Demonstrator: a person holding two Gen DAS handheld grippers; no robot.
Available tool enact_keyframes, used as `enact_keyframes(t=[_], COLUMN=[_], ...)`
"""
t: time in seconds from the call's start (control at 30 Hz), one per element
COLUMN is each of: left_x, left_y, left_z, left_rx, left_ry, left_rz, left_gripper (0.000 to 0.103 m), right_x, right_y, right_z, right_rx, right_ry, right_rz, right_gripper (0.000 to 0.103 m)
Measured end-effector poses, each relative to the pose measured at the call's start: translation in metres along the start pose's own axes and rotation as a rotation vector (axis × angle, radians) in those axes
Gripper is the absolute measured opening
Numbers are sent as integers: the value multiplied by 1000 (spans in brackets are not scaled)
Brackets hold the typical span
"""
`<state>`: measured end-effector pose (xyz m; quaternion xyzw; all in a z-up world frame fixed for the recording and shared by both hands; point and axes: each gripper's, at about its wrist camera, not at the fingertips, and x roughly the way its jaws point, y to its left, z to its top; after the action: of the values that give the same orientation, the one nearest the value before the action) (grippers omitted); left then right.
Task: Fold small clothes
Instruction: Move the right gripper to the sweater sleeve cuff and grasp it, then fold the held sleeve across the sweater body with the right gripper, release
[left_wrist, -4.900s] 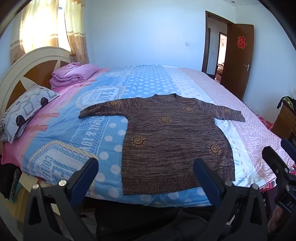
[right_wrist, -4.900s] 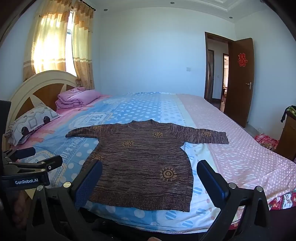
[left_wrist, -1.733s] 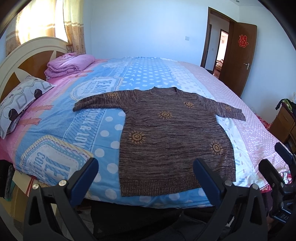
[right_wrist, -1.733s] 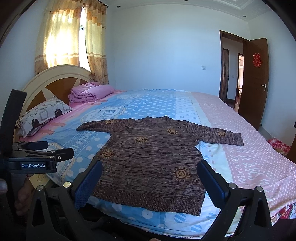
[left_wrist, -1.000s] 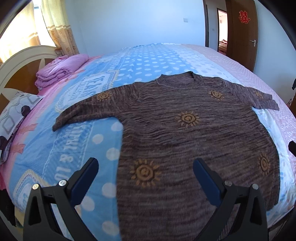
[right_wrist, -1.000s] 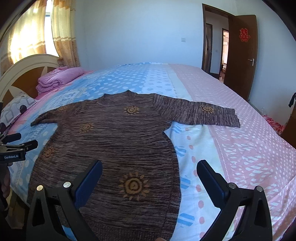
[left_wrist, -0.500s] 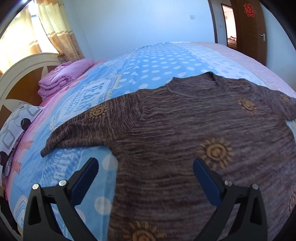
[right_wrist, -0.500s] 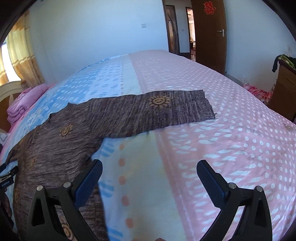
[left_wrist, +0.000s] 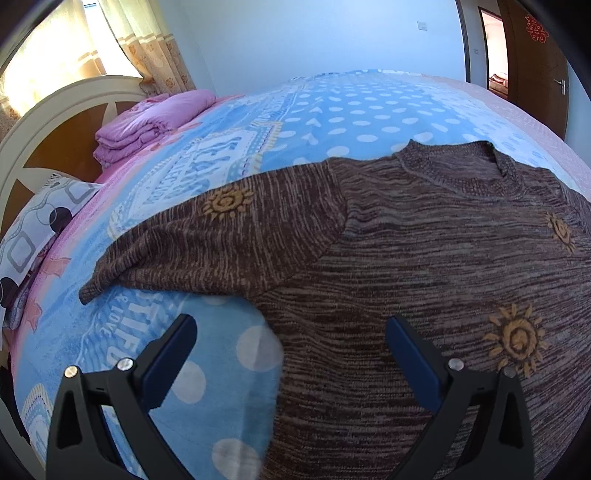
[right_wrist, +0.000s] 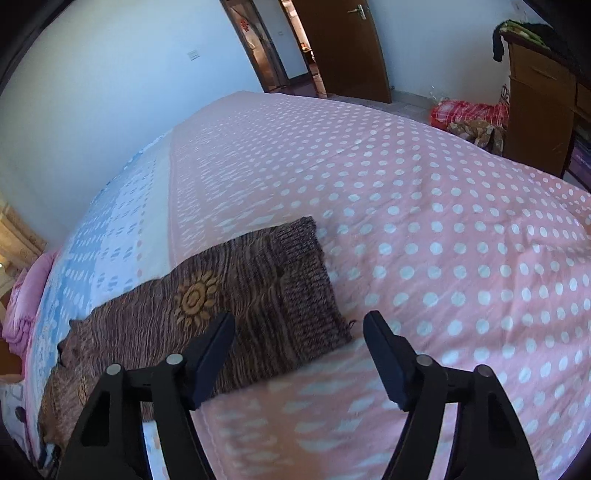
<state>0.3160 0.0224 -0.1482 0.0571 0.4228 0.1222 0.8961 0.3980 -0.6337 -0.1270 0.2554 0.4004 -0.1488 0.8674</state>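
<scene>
A brown knit sweater (left_wrist: 424, 258) with orange sun motifs lies flat on the bed, sleeves spread out. My left gripper (left_wrist: 291, 332) is open and empty, low over the sweater's left armpit, with the left sleeve (left_wrist: 207, 236) just ahead. My right gripper (right_wrist: 299, 328) is open and empty, close above the ribbed cuff (right_wrist: 306, 280) of the right sleeve (right_wrist: 207, 310), which lies between its spread fingers.
The bed has a blue dotted cover (left_wrist: 332, 122) and a pink dotted part (right_wrist: 443, 221). Folded pink bedding (left_wrist: 147, 125) and a patterned pillow (left_wrist: 33, 236) lie by the headboard (left_wrist: 55, 122). A wooden cabinet (right_wrist: 543, 96) and red cloth (right_wrist: 469, 114) stand beyond the bed.
Both grippers have moved forward and lower over the bed. The left has neared the left armpit and sleeve, the right has swung right to the right sleeve's cuff. Both stay open.
</scene>
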Motion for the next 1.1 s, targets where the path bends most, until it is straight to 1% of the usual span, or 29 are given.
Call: enact_keyframes(t=[0.07,0.13,0.2,0.23,0.27,0.3,0.4,0.5,0.7,0.87,1.1], left_x=[3,2,3,4,5,6,4,5,7,6,5], left_y=[-1,0,1,1,1,1,4,4,7,8,7], left_z=[-2,-1,-1,-2,-2,-2,-3,-3,-3,-5,-7], left_rx=[1,-4,-14,-15,-14,-17,-40,-39,-63,-71,-62], left_ry=[7,4,2,3,6,9,-5,-4,8,0,-15], left_rz=[-1,-6,-15,-17,-17,-18,-29,-44,-65,-70,-63], left_gripper=[103,103,103,103,103,103,103,103,103,103,103], right_x=[11,17,23,25,26,26,12,-3,-38,-57,-75], right_y=[0,5,15,19,25,32,47,68,121,162,220], right_z=[6,10,11,11,11,9,7,4,-4,-14,-38], right_rx=[16,5,-37,-66,-98,-125,-192,-247,-358,-423,-518], right_ry=[21,31,62,69,71,72,30,-7,-65,-79,-73], right_rz=[-5,2,-5,-18,-28,-21,11,40,119,175,255], right_gripper=[64,60,36,31,16,10,10,10,10,10,10])
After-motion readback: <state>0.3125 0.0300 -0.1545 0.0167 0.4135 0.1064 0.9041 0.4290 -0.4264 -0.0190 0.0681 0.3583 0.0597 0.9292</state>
